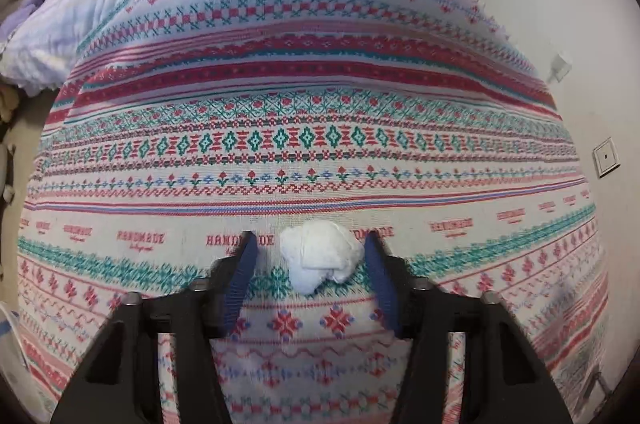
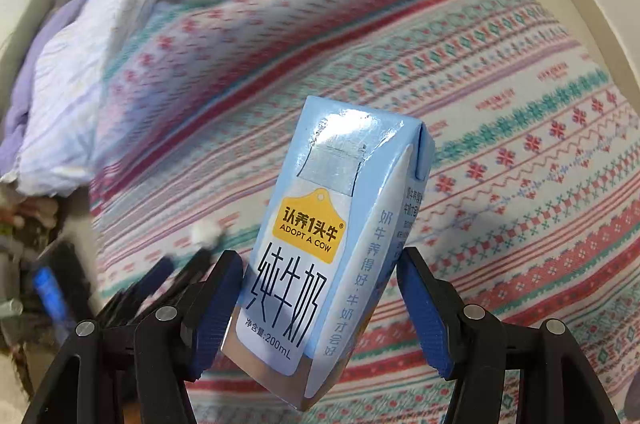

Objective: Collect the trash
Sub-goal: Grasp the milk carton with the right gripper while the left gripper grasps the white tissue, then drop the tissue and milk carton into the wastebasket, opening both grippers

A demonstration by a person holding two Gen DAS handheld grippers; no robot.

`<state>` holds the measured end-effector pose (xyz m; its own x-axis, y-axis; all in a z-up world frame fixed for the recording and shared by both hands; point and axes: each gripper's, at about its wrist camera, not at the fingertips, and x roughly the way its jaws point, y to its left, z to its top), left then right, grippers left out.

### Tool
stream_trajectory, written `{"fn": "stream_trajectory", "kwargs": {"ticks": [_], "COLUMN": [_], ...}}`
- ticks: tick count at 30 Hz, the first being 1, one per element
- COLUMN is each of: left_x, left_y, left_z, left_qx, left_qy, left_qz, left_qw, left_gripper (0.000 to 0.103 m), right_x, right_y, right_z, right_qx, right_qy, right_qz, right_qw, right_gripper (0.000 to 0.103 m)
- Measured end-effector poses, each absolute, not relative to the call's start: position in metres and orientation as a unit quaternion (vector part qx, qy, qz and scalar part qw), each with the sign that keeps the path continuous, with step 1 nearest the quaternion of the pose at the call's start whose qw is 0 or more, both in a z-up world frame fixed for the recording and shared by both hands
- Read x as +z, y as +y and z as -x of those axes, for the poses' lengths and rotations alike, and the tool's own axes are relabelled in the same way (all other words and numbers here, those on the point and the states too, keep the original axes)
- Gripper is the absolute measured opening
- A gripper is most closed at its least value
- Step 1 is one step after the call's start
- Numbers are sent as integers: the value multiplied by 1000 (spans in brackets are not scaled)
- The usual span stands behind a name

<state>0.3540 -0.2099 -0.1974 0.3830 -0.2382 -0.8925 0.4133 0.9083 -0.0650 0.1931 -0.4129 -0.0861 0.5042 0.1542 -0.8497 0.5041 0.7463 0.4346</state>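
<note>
Milk carton sits clamped between the blue pads of the right hand-held gripper, its long axis near upright, top leaning right, above the patterned bedspread. Left hand-held gripper is spread wide around a crumpled white tissue lying on the bedspread, fingers apart from it.

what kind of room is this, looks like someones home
Most likely a bedroom. The grippers work over a bed under a patterned woven bedspread, with a pale lilac quilt heaped at its far end and a wall switch beside it. The trash is a crumpled tissue and a milk carton.
</note>
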Motion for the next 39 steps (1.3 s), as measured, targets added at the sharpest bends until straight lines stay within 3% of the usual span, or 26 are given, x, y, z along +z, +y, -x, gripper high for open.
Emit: {"fn": "stream_trajectory", "kwargs": {"ticks": [5, 17, 32, 39], "left_x": [-187, -81, -98, -126], "left_y": [-186, -52, 200, 261], "left_z": [-347, -261, -239, -250], "left_qx": [-210, -191, -61, -35], "left_qy": [519, 482, 525, 537], "left_qz": [-66, -25, 149, 177], "left_qw": [826, 855, 836, 824], "left_gripper": [17, 17, 17, 17], "right_x": [-68, -60, -45, -58], "right_y": [-391, -365, -238, -173], "right_z": [-183, -194, -216, -223], "right_qx": [-93, -63, 26, 57], "right_qy": [477, 463, 464, 478], "right_qz": [-326, -329, -229, -162], "right_qw": [811, 820, 855, 861], "right_gripper": [68, 68, 68, 68]}}
